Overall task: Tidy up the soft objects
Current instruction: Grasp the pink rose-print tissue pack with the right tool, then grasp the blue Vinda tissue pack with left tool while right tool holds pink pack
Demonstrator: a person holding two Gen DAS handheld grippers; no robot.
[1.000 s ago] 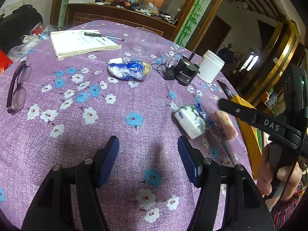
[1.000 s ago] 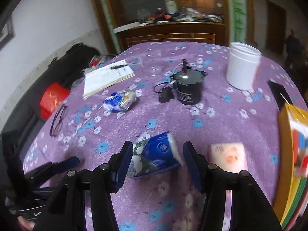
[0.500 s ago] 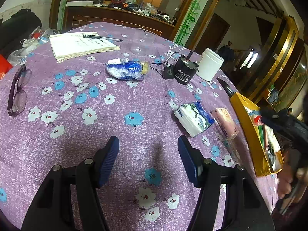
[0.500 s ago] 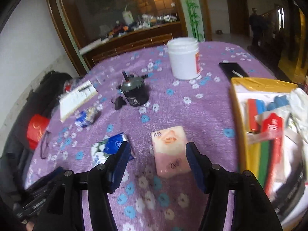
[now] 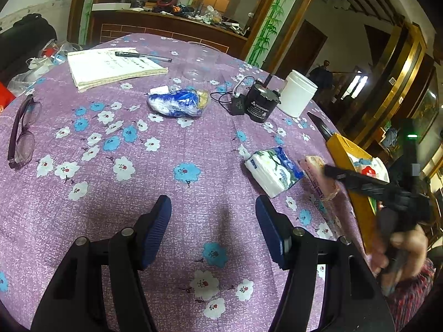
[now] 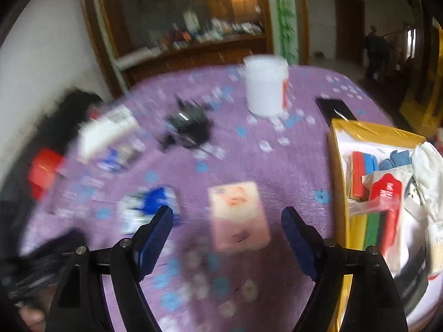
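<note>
The right gripper (image 6: 227,222) has just been opening its fingers wide around the pink tissue pack (image 6: 238,215), not touching it. At its 9 o'clock lies the blue tissue pack (image 6: 146,207). The left gripper (image 5: 213,222) hangs half open, empty, over the worktop (image 5: 110,166).

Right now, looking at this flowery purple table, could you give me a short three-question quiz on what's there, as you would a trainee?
1. True or false: the right gripper is squeezing the pink tissue pack.
2. Which lies nearer the yellow box: the pink tissue pack or the blue-and-white tissue pack?
3. What rests on the open notebook?

Key:
1. False; its jaws have just been opening and the pack sits between them ungripped.
2. The pink tissue pack.
3. A pen.
</note>
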